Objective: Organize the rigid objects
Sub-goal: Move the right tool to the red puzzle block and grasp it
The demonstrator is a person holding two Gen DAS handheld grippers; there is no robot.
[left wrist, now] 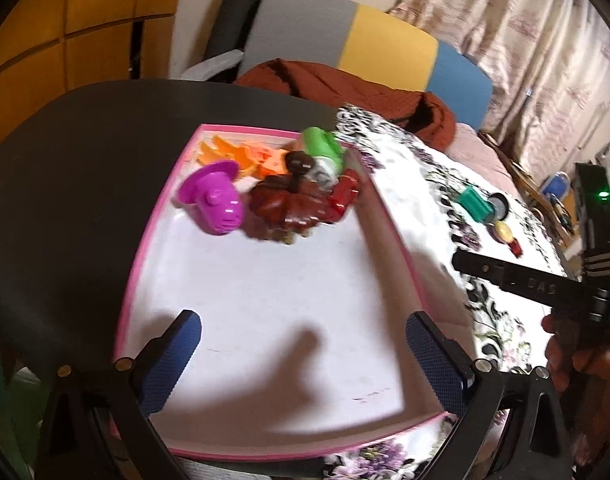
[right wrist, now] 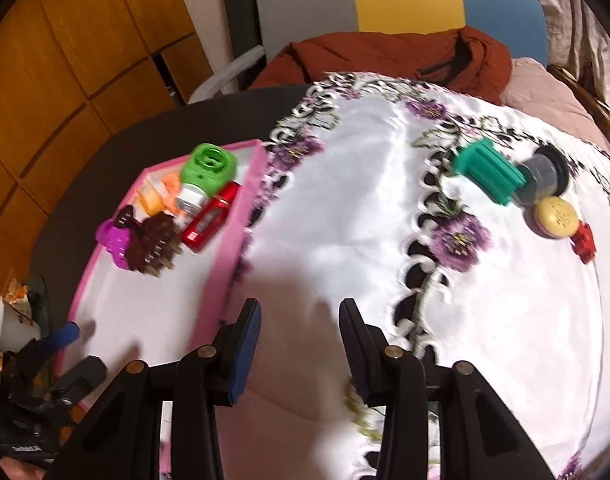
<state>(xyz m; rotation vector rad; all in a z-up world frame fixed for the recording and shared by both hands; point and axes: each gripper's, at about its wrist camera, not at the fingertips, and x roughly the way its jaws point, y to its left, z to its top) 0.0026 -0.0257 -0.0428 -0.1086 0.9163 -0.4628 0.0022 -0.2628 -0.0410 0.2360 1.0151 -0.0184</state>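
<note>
Both my left tool and right tool hang spread and empty, so I'd go for the green block at upper right on the bench cloth: light, stiff plastic, best pinched across its ribbed sides.

Dark table — tray, embroidered cloth.

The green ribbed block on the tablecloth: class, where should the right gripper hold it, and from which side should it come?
Grip the green ribbed block across its long ribbed sides, coming down from above. It lies on its side on the tablecloth, and its far end sits against the dark jar, so the flanks look freer. The open right gripper probably needs turning to straddle it.
</note>
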